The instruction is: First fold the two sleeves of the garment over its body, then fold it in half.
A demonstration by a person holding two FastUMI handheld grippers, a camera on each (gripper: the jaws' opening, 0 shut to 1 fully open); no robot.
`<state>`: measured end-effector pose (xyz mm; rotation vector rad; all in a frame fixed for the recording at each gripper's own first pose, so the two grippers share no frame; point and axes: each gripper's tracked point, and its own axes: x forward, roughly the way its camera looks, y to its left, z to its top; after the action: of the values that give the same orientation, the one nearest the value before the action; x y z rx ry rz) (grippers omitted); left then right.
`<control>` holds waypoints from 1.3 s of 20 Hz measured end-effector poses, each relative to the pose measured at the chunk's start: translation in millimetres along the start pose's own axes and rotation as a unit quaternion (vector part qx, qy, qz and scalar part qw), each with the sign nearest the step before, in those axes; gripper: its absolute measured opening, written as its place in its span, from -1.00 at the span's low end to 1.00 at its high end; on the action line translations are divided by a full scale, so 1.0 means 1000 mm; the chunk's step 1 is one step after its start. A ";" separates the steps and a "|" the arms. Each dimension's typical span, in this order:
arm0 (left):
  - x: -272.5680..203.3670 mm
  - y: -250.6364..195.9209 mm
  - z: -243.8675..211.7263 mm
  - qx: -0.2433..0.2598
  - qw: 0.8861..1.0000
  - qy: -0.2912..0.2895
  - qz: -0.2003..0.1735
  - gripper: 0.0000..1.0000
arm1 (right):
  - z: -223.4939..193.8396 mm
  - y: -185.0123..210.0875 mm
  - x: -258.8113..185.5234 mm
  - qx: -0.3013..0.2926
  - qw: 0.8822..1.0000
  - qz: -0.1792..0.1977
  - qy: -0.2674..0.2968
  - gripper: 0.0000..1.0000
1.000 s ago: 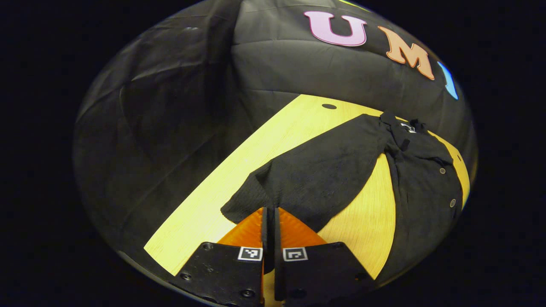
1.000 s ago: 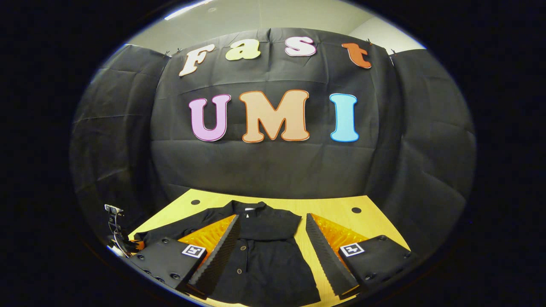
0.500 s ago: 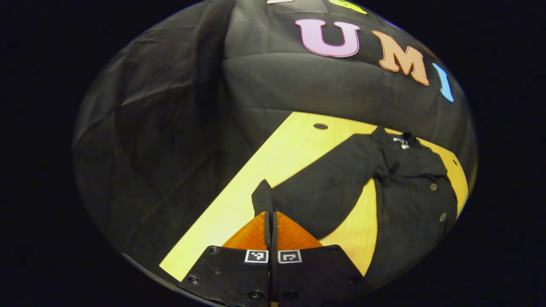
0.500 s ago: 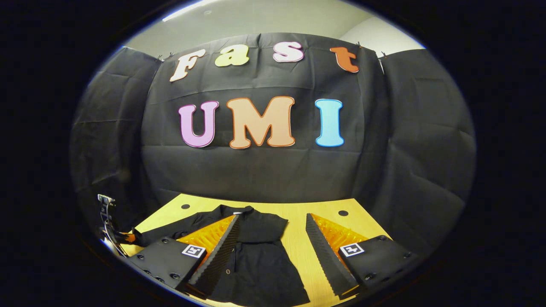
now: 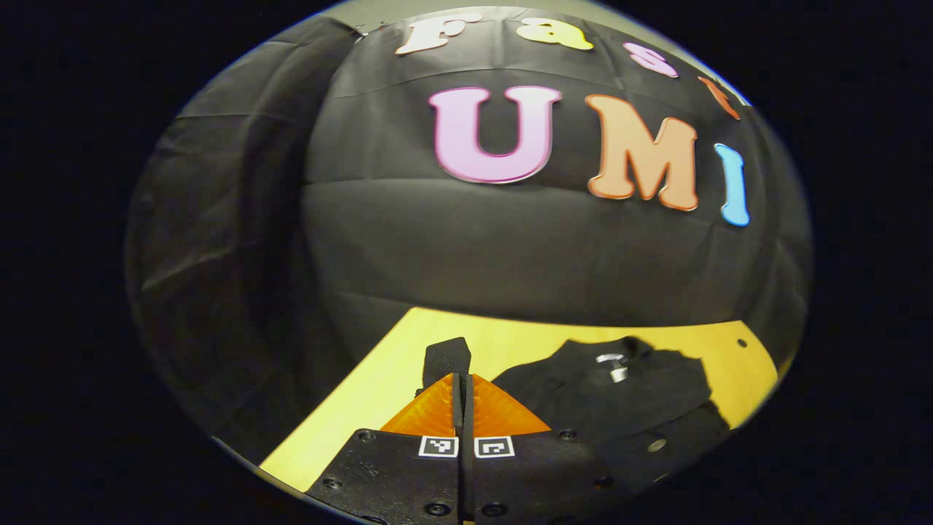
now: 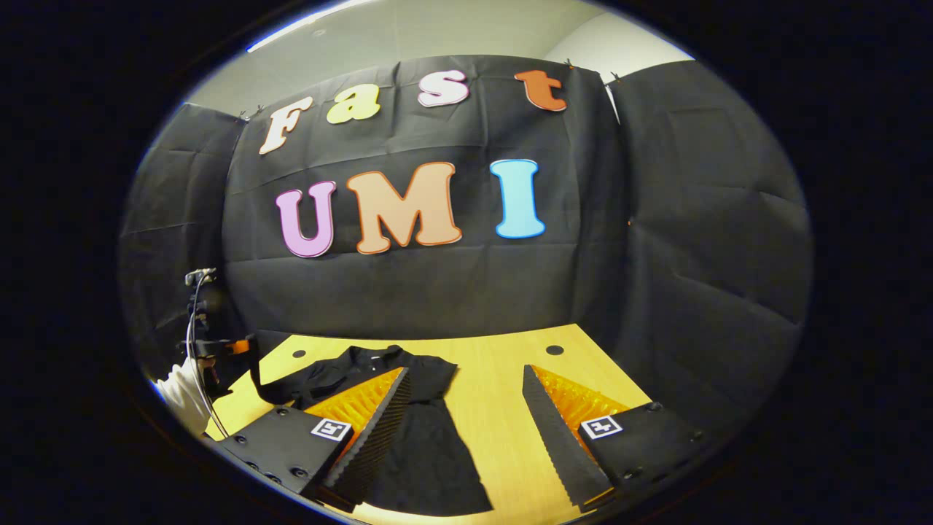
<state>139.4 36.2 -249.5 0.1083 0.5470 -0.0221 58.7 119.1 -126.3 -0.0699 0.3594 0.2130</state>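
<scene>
the step in hand looks like the first sleeve fold. the left claw (image 5: 461, 379) has its two fingers pressed together on the cuff of the left sleeve (image 5: 447, 359) of the black button-up garment (image 5: 612, 397). a bit of that dark cloth sticks up past the fingertips at 12 o'clock from them, so the sleeve end is lifted off the wood. in the right gripper view the other claw and a hand in a white glove (image 6: 182, 394) show far off at 9 o'clock, holding that sleeve up beside the shirt.

the garment's body lies flat on the yellow wooden tabletop (image 5: 525, 339). in the left gripper view it sits at 4 o'clock from the fingertips, with the collar and a small white tag near its top. in the right gripper view it lies under and between the fingers, nearer the left one.

the right claw (image 6: 466, 379) has its fingers wide apart and holds nothing. it hangs over the shirt.

the next move, i think, is to carry the cuff over toward the buttons and lay it down on the body, then let go. the cloth is soft and floppy, so it may bunch up if dropped too soon.

the tabletop has small dark round holes near its far edge. black cloth walls stand round the booth, and a pale ceiling shows above them.
</scene>
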 end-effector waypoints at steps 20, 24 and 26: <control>0.053 -0.359 -0.029 0.004 0.984 0.000 -0.179 0.82 | -0.024 -0.117 0.029 0.056 0.998 0.011 0.024 0.95; 0.023 -0.337 -0.015 -0.013 0.986 -0.005 -0.169 0.89 | -0.044 -0.103 0.040 0.028 0.998 0.036 0.032 0.95; -0.003 -0.311 -0.003 -0.016 0.986 -0.020 -0.163 0.89 | -0.063 -0.083 0.045 0.012 0.997 0.061 0.047 0.96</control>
<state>119.3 -272.6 -280.6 -0.0137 0.5208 -0.3340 96.5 39.9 -198.4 -0.0332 0.4602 0.3272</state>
